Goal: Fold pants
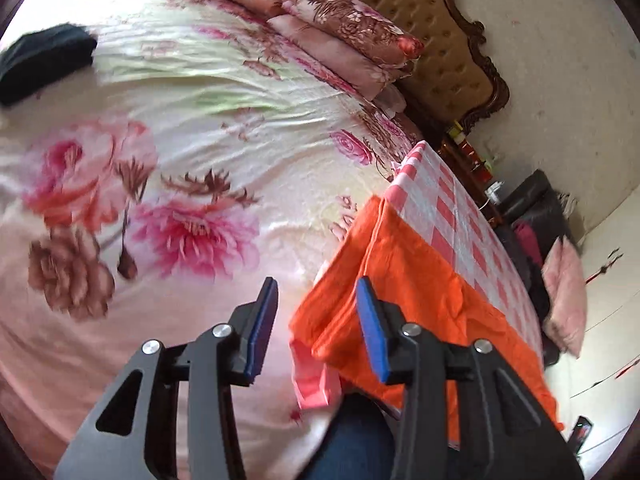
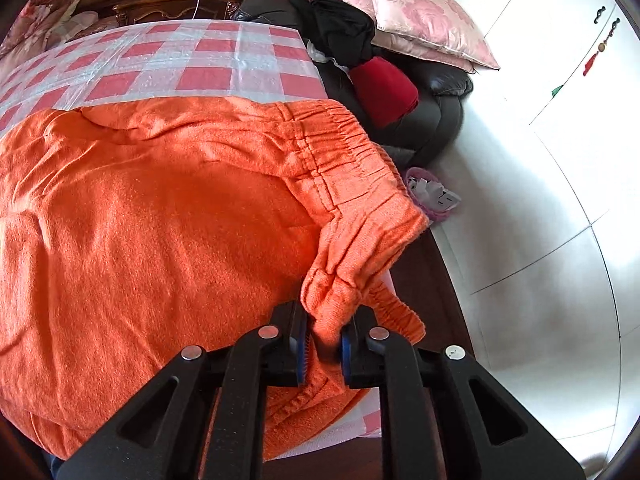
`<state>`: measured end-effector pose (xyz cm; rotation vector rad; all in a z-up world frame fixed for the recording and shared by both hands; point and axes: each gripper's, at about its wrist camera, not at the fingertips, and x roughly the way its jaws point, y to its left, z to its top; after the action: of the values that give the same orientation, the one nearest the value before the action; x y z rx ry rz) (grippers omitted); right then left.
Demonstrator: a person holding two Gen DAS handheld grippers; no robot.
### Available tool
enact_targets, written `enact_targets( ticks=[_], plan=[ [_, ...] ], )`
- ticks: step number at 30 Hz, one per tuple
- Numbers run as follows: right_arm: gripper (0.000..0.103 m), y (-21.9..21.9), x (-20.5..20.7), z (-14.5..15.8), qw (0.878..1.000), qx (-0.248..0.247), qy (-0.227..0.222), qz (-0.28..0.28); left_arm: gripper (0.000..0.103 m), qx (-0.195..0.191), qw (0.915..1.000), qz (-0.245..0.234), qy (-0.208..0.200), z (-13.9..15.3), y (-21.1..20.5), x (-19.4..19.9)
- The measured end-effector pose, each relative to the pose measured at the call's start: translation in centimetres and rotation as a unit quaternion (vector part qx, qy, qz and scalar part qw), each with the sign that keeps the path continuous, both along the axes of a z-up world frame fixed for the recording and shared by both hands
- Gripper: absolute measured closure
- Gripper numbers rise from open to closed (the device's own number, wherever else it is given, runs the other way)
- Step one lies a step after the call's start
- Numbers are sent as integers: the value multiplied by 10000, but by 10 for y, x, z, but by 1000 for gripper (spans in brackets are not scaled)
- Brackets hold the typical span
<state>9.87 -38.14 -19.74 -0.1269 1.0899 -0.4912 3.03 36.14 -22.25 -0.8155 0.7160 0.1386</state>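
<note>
Left gripper (image 1: pixel 316 328): jaws partly open, blue pads (image 1: pixel 262 328) apart with nothing between them. It hangs over the floral bedspread (image 1: pixel 192 128), just left of the orange pants (image 1: pixel 420 280), whose near corner sits beside the right-hand pad without touching it, as far as the view shows. Left wrist view is motion-blurred.

Right gripper (image 2: pixel 324 344): jaws nearly closed, clamped on a bunched fold of the pants' waistband (image 2: pixel 344 152) at the lower centre of the frame. Orange fabric fills the gap between the pads and spills above and below them.

Pants location: spread across the red-and-white checked cloth (image 2: pixel 200 60), covering most of the left and centre of the right wrist view. The elastic waistband runs down the right edge of the garment to the clamped fold. In the left wrist view the pants lie at lower right, over the checked cloth, with the edge hanging towards the bedspread.

Surroundings:
- folded floral quilts (image 1: pixel 344 36) stacked at top centre of the left wrist view, against a tufted headboard (image 1: pixel 432 32)
- dark garment (image 1: pixel 44 60) at upper left on the bedspread
- pink pillow (image 2: pixel 420 20) on a dark sofa (image 2: pixel 432 112) at upper right of the right wrist view
- blue denim at the bottom edge of the left wrist view, below the gripper; cannot tell what it is
</note>
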Motion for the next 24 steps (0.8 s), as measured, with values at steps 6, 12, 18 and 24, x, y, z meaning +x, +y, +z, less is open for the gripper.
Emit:
enact_targets(
  ticks=[6, 12, 18, 24],
  plan=[
    [89, -10, 2, 4, 9993, 373, -16, -84, 63, -1149, 9933, -118, -15, -51, -17, -6],
    [89, -10, 2, 4, 9992, 386, 12, -84, 103, -1278, 9918, -73, -69, -55, -15, 3],
    [89, -18, 4, 7, 9978, 659, -31, -105, 103, -1050, 9943, -121, -127, -35, -13, 1],
    [89, -18, 2, 6, 9979, 640, -66, -64, 58, -1201, 9927, 1, -79, -48, -7, -5]
  ],
)
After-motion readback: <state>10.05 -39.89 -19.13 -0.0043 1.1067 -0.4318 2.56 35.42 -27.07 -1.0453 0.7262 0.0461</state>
